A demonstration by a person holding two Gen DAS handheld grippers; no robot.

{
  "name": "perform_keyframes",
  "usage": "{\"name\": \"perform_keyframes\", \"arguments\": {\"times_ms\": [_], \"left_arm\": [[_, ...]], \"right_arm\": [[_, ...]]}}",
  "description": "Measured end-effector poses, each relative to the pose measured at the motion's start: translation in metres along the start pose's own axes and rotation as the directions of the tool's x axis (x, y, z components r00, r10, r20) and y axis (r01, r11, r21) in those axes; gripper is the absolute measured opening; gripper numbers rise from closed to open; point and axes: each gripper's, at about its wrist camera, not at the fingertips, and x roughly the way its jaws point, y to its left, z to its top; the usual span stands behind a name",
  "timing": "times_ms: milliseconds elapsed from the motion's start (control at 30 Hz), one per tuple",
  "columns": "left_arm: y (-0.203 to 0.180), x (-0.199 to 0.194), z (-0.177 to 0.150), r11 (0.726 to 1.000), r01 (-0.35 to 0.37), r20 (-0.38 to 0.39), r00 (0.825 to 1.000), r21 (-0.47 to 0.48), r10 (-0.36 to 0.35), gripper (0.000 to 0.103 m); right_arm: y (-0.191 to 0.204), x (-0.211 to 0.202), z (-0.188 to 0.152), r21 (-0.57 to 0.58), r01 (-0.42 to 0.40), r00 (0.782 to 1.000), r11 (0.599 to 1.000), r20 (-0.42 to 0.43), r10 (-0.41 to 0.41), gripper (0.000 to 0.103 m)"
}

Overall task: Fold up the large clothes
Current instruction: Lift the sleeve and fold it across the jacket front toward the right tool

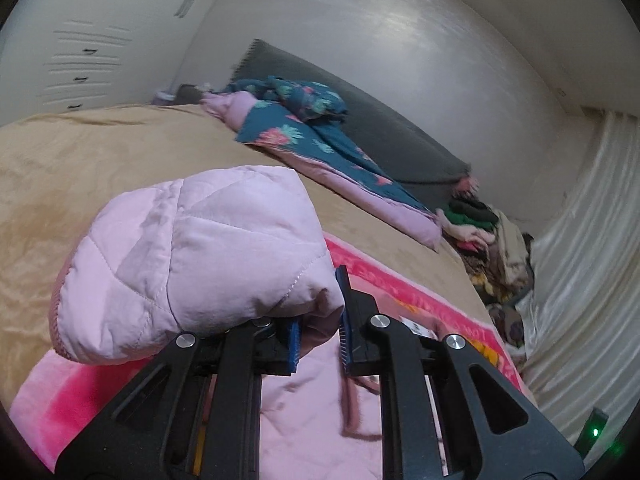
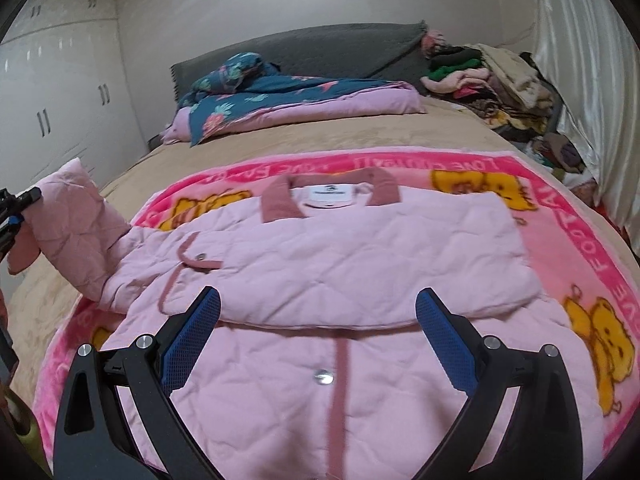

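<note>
Left wrist view: left gripper (image 1: 318,320) w/ jaws clamped on the sleeve (image 1: 192,256) of a pink quilted jacket (image 1: 304,412), lifted above the pink blanket (image 1: 404,284).

Right wrist view: right gripper (image 2: 318,340) w/ jaws wide apart, nothing between, over the jacket's body (image 2: 320,264), which lies flat at the blanket's (image 2: 560,240) centre. Sleeve (image 2: 76,216) raised off the blanket's left edge. Looks soft, puffy, light; prob. springs back, so grip at cuff or hem.

We see the jacket (image 2: 320,264) lying on the blanket (image 2: 560,248), which lies on the bed (image 2: 360,132). Behind it lies a folded quilt (image 2: 288,100), with a clothes pile (image 2: 488,76) to its right.
</note>
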Motion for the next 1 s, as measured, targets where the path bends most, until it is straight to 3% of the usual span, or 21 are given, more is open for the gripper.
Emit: {"name": "perform_keyframes", "arguments": {"times_ms": [467,767,1000], "left_arm": [[-0.096,0.028,-0.033,0.974,0.143,-0.041,0.990,0.175,-0.138,0.008],[-0.154,0.050,-0.072,0.912,0.272,-0.135,0.961,0.306,-0.241,0.008],[-0.186,0.071,-0.123,0.840,0.361,-0.254,0.927,0.406,-0.276,0.008]], "right_arm": [[-0.067,-0.024,-0.006,0.092,0.046,0.999,0.995,0.011,-0.048,0.098],[-0.102,-0.029,-0.014,0.153,0.100,0.995,0.983,0.006,-0.102,0.098],[-0.130,-0.029,-0.024,0.200,0.152,0.988,0.968,-0.011,-0.153,0.098]]}}
